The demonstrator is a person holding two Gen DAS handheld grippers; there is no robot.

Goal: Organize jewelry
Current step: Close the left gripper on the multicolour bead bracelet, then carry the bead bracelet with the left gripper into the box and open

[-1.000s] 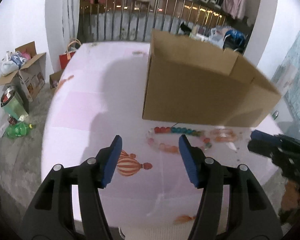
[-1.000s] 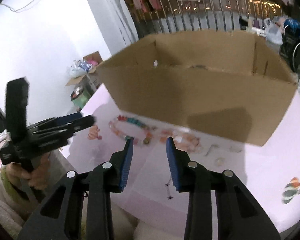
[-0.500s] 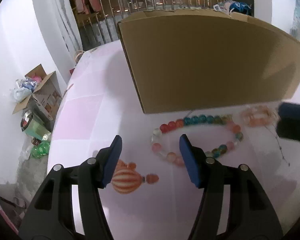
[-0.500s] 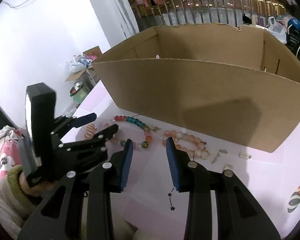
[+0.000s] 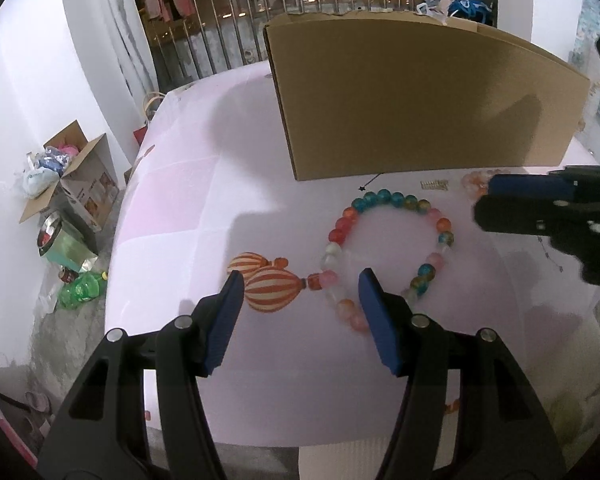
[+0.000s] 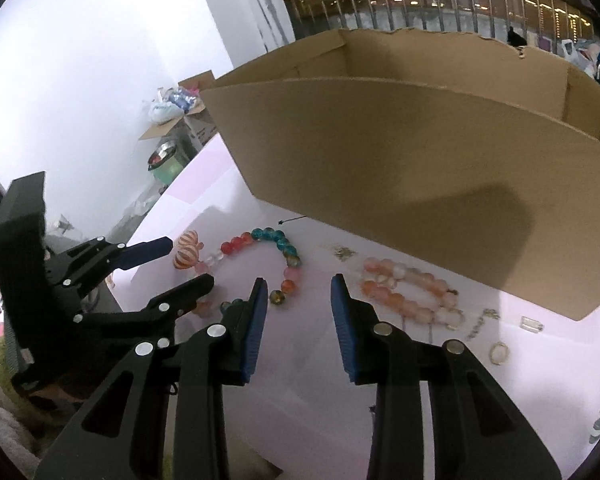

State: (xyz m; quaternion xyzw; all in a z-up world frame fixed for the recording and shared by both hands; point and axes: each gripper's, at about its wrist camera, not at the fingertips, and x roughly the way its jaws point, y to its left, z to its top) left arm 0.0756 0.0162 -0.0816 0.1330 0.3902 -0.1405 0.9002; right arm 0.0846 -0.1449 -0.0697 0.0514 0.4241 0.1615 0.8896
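Note:
A multicoloured bead bracelet (image 5: 384,198) lies on the pink tablecloth in front of an open cardboard box (image 5: 412,96). My left gripper (image 5: 300,300) is open, low over the cloth, its right finger at the bracelet's near edge. The bracelet also shows in the right wrist view (image 6: 278,240), with a pink bead bracelet (image 6: 404,296) to its right. My right gripper (image 6: 299,300) is open and empty just in front of both bracelets. The box (image 6: 400,184) stands behind them.
Small pieces lie to the right: a gold ring (image 6: 499,353), a chain bit (image 6: 478,326), a clear clasp (image 6: 532,324) and a small gold charm (image 6: 342,253). Hot-air balloon prints (image 5: 270,288) mark the cloth. The table edge is close in front. Clutter sits on the floor at left (image 5: 68,200).
Both grippers have moved forward and down toward the bracelets. The left gripper now reaches the multicoloured bracelet's near edge. Both stay open.

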